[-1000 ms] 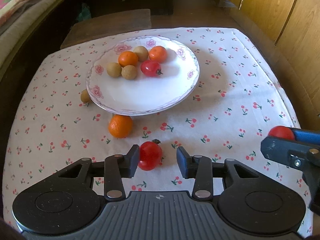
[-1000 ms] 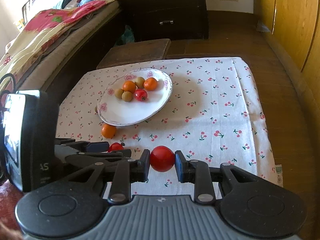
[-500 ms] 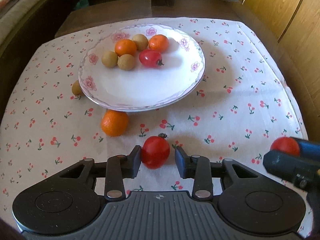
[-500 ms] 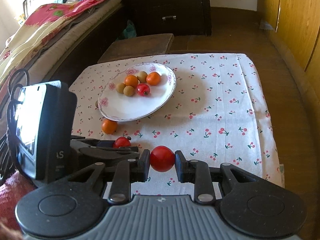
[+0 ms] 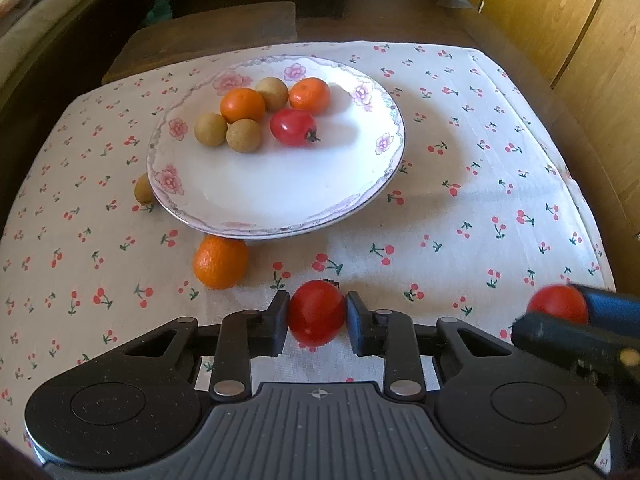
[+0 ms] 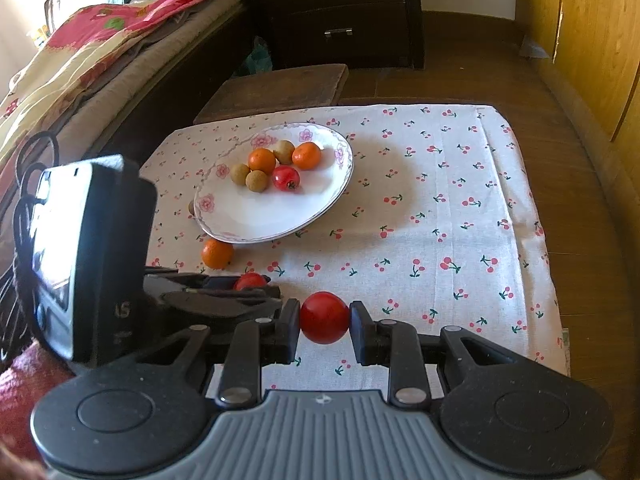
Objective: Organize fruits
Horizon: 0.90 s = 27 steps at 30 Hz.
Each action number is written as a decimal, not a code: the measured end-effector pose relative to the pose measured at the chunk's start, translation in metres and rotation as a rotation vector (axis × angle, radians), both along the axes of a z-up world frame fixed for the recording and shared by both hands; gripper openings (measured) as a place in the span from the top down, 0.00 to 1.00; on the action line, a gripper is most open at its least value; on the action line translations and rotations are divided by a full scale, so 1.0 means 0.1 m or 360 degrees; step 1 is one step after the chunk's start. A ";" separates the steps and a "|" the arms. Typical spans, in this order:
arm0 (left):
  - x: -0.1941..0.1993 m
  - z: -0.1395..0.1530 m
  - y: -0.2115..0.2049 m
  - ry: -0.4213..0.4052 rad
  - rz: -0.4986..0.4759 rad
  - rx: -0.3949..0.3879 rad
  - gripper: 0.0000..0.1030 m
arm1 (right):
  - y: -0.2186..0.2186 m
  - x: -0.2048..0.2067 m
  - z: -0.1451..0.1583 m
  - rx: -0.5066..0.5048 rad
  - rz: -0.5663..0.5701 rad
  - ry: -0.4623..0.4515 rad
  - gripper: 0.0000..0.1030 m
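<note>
left gripper (image 5: 317, 316): jaws clamped on a red tomato (image 5: 316, 313)
right gripper (image 6: 324, 320): jaws clamped on a second tomato (image 6: 324, 317)
plate (image 5: 248, 196): holds six fruits

Longan (image 5: 142, 189) far beyond the left jaws, half hidden behind the plate's (image 5: 280, 224) rim.

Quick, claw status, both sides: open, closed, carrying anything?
Left claw: closed on a red tomato.
Right claw: closed on another red tomato, held above the tablecloth.
</note>
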<state>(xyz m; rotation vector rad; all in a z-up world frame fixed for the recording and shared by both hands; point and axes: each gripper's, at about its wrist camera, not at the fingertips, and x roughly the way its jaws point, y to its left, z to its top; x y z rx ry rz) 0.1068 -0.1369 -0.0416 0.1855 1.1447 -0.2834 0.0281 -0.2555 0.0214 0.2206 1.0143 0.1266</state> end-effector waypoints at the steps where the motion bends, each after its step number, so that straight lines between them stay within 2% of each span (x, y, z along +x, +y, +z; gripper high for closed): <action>1: -0.01 0.00 0.01 0.0001 -0.0006 0.0003 0.64 | 0.01 0.00 0.01 0.0001 0.0001 -0.0002 0.73; 9: -0.23 0.10 0.26 0.0003 0.0032 0.0015 0.64 | 0.11 -0.06 0.07 -0.0007 0.0026 -0.0026 0.73; 17: -0.43 0.44 0.40 -0.0068 0.0077 -0.0034 0.64 | 0.11 -0.08 0.10 -0.0009 0.0020 -0.0041 0.73; 22: -0.41 0.64 0.46 -0.0119 0.0101 -0.0110 0.64 | 0.15 -0.03 0.18 0.0002 0.0025 -0.0078 0.73; 27: -0.21 0.73 0.54 -0.0166 0.0124 -0.0187 0.64 | 0.23 0.20 0.15 -0.0009 0.0020 -0.0072 0.73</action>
